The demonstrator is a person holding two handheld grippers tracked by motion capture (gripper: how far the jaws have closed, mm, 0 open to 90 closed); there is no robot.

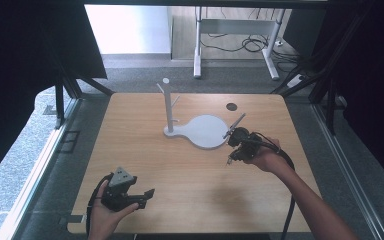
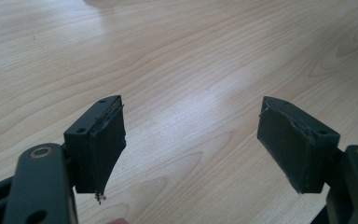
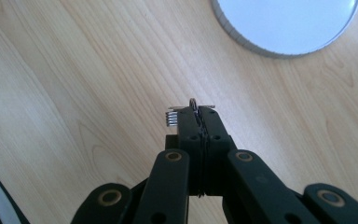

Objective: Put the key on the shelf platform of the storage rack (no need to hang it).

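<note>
- Item in hand: a small metal piece (image 3: 192, 108), thin, with a ring at its tip and a short coil or spring-like stack on one side. What it is exactly cannot be told at this size.
- Location: the piece sits at the very tip of the right claw (image 3: 199, 114), above bare desk (image 1: 190, 175), with the white stand's round base (image 1: 207, 131) at about 1 o'clock in the right gripper view.
- Right claw state: jaws pressed together, pinching the metal piece between the pad tips.
- Handling judgement: the piece looks light, stiff and slick. It appears easily lost from a tip-only pinch, and a twist could flick it out. A hold across its flat middle, with the ring left free, seems the sounder grasp.
- Right hand (image 1: 265, 157): in the high view it lies at 4 o'clock from the stand base, forearm entering from the lower right, gripper angled toward the base edge.
- White stand: upright post with short side pegs (image 1: 168, 102) at the 10 o'clock end of the base. The pegs look a likely destination for the ring; this is judgement only.
- Left claw (image 2: 191, 135): jaws spread wide, nothing between them, wood grain beneath.
- Left hand (image 1: 105, 210): near the desk's front edge at 7 o'clock, gripper pointing across toward the right, well apart from the stand.
</note>
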